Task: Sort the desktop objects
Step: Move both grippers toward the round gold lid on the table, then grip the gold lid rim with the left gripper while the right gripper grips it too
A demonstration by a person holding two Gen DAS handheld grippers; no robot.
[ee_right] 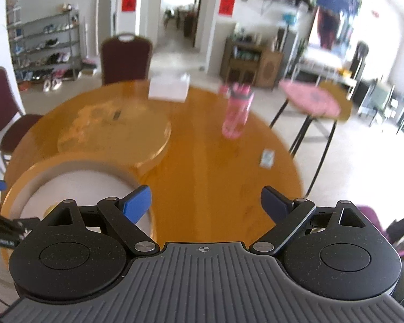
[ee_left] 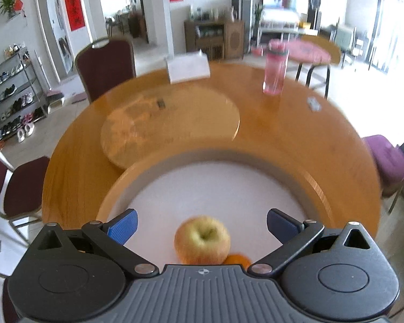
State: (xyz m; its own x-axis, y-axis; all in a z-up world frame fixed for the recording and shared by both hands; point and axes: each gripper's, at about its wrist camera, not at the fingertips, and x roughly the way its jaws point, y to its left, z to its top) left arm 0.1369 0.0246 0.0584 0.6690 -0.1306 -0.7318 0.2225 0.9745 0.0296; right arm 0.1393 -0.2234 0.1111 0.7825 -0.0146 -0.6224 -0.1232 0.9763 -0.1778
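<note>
Plainly, the bottle (ee_right: 235, 110) stood upright far ahead of the right tool (ee_right: 206, 202), nearer it than the left tool (ee_left: 202, 227); both gaped wide, empty, over the tabletop (ee_right: 202, 161).

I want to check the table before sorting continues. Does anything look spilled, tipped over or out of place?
Nothing stands out. The apple and a small orange fruit lie inside the round tray. The pink bottle stands upright on the table, with no spill visible. The pictures are blurred, so small details cannot be judged.
</note>
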